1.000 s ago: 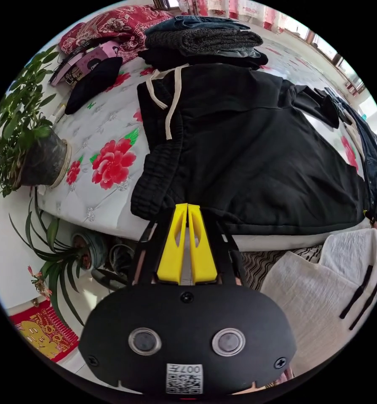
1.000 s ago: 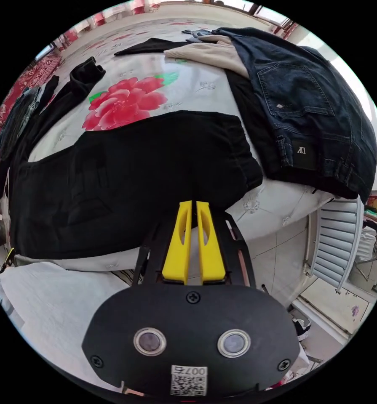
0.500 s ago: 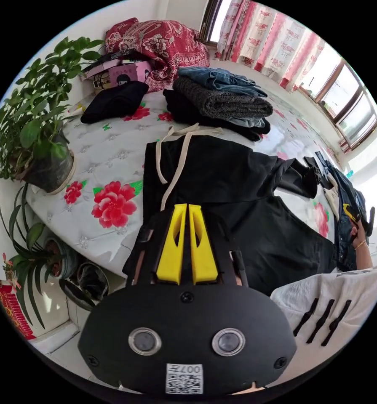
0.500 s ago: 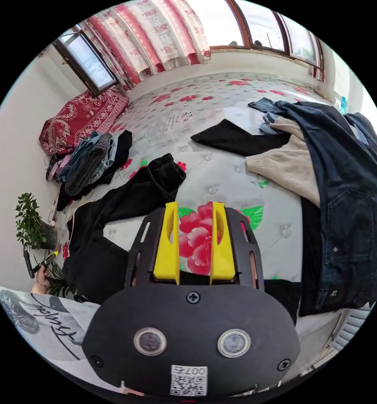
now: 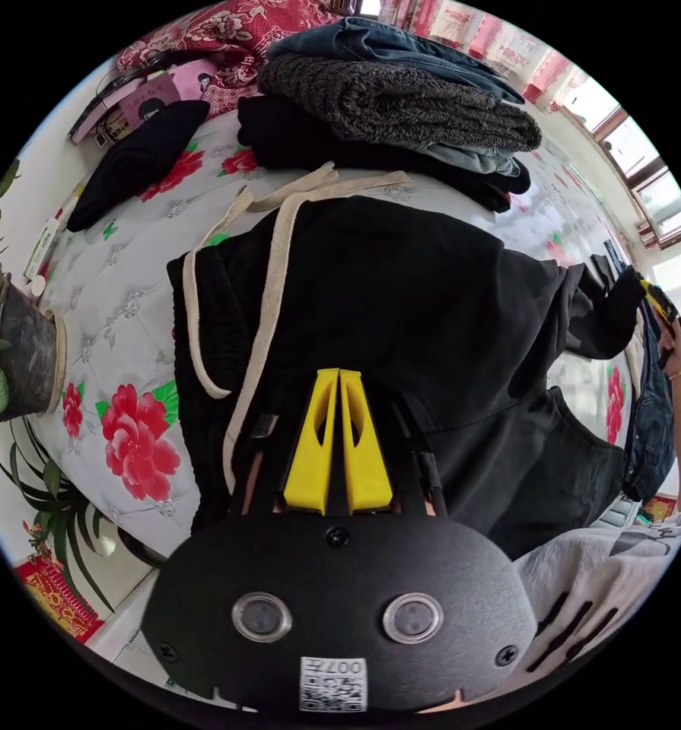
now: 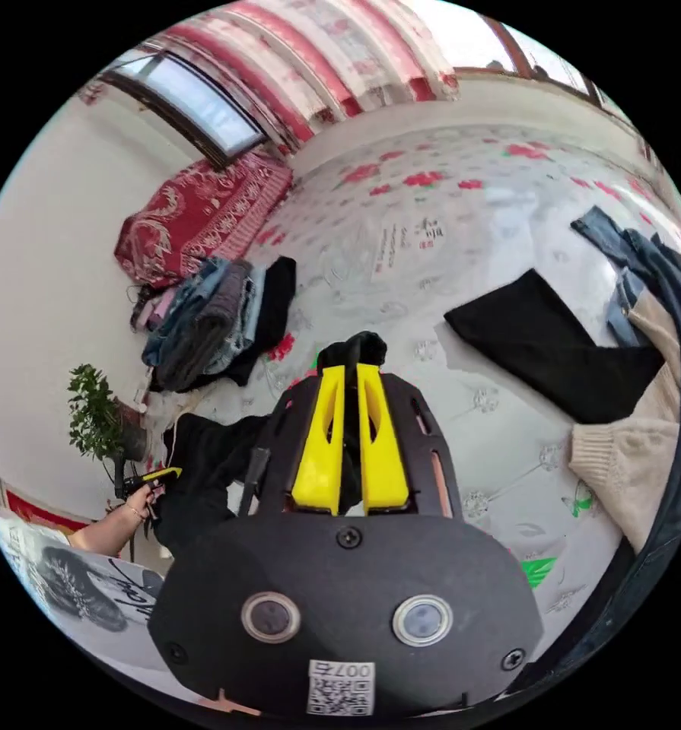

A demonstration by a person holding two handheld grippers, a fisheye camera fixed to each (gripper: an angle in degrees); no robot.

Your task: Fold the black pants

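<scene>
Lying across the near edge of the bed [image 5: 119, 304], the black pants [image 5: 401, 304] have their waistband and cream drawstring [image 5: 268, 296] toward the folded pile [image 5: 401, 106]. Half a second ago the right gripper [image 6: 350, 370] stood with jaws parted over the red flower print; now its jaws are nearly together with black cloth of a pant leg between them, lifted off the bed. The left gripper [image 5: 338, 374] has jaws closed, tips on the pants; whether it pinches them I cannot tell.
</scene>
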